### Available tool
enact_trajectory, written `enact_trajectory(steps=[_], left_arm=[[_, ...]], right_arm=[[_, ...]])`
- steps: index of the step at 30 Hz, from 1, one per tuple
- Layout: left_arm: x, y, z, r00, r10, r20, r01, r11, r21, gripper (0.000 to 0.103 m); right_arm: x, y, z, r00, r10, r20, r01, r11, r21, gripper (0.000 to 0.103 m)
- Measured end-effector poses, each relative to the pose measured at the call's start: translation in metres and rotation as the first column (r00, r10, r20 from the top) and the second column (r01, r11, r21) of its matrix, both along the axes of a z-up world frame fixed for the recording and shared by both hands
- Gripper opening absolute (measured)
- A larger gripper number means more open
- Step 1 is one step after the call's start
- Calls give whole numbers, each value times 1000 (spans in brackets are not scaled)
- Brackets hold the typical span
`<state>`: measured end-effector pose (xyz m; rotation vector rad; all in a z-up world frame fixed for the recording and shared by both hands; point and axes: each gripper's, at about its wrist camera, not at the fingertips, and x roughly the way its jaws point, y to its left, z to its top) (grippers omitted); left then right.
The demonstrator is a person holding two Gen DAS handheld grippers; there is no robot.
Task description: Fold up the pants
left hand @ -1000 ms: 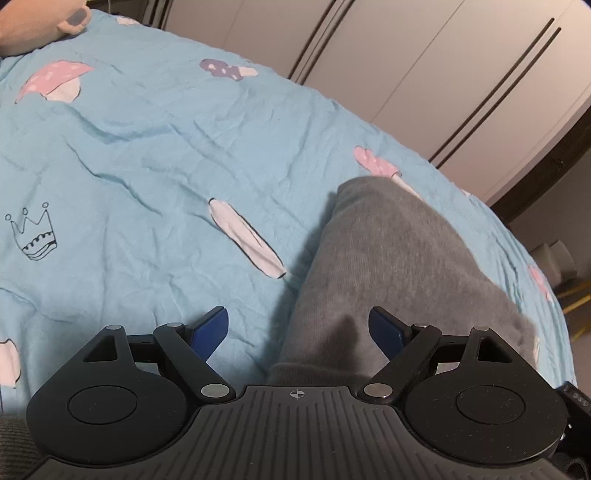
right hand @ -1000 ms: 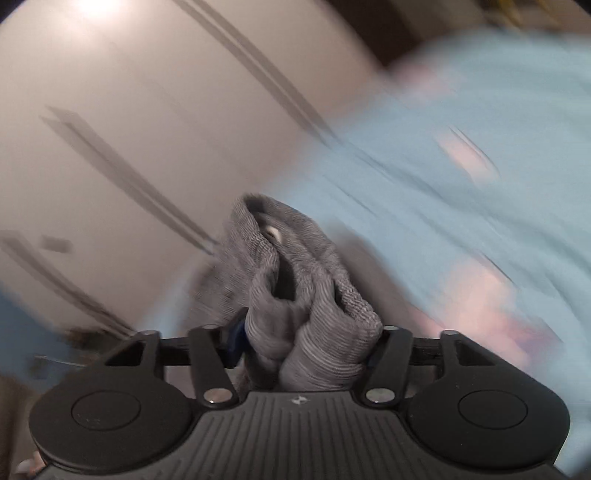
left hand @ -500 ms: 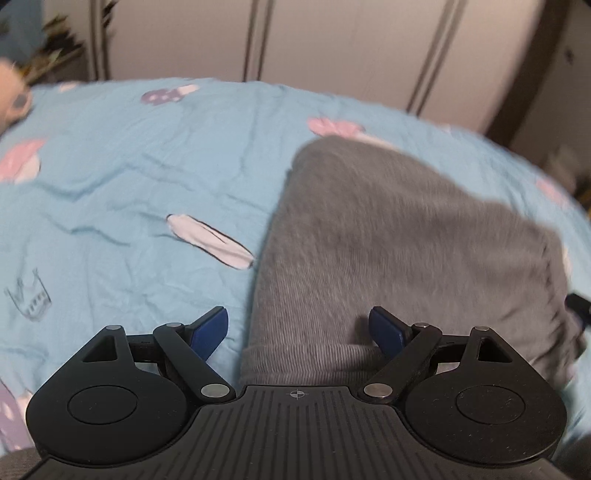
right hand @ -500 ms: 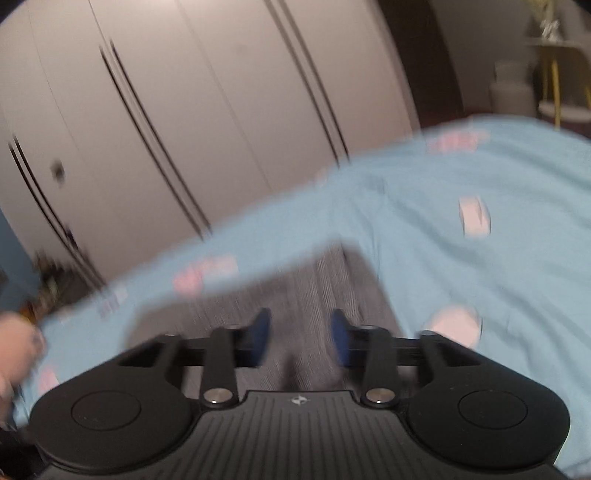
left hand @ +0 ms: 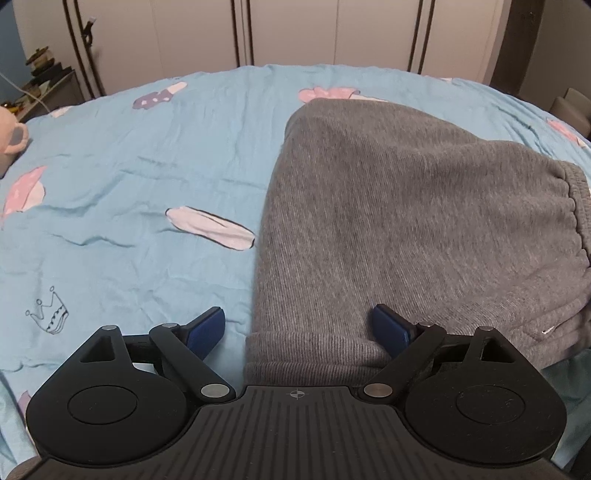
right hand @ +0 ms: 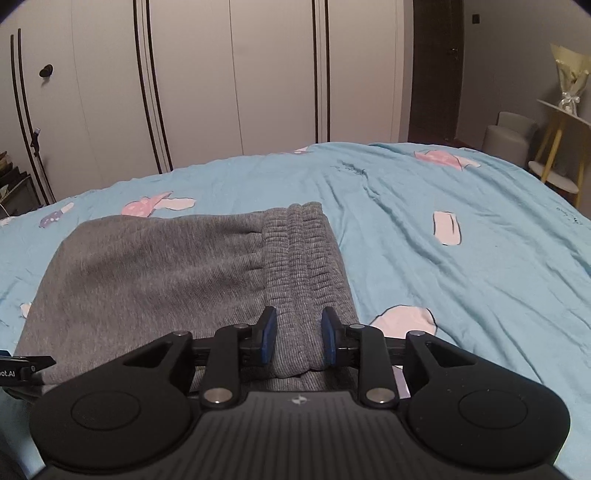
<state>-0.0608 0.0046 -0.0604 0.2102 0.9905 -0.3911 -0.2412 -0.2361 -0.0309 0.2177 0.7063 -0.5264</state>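
The grey pants [left hand: 399, 221] lie folded into a thick bundle on the blue bedsheet [left hand: 129, 184], a little way in from the bed's far edge, where white wardrobe doors [left hand: 288, 29] stand behind. The left gripper [left hand: 298, 326] is spread wide, its blue fingers [left hand: 205, 328] apart with the ribbed cuff end of the bundle lying between them; one finger is over bare sheet, the other over the cloth. The right gripper [right hand: 298, 338] sits at the elastic waistband [right hand: 303, 258] on the bundle's right side, its fingers [right hand: 266, 334] partly parted with a fold of waistband between them; whether they press it cannot be told. Pink mushroom prints [right hand: 439, 158] dot the sheet.
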Motion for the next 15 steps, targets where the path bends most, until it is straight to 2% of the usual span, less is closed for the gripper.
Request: enact_trajectory(steps=[6,7,8,9,10,12,13,15], left_arm=[[-3,1,2,999,0,-33,1,1000,22,93],[-3,2,3,998,2,-56,0,1000,31,93],[-4,3,2,997,2,-76,1,999,40,93],[-4,5,3,996,2,-94,2,999,42,93],[-5,8,5,995,6,-104,-2,999,39,93],[-8,12,7,991,9,-134,-3,999,45,93],[-10,14,7,990,12,-140,-6,999,44,93],[-14,18,15,994,12,-111,-11,1000,13,93]], right_arm=[[1,2,1,999,15,-34,-15,1000,-22,34],[1,2,2,999,13,-47,-14,1000,-26,39],[2,1,2,996,-11,-92,8,999,-36,73],[5,-4,-3,982,-59,-181,56,998,-17,94],[2,-12,-9,972,-80,-222,89,996,29,91],[-13,-25,0,985,-100,-141,120,983,139,84],[-17,-26,9,988,-109,-110,122,985,126,83],[-21,-26,24,989,-124,-75,126,992,26,87]])
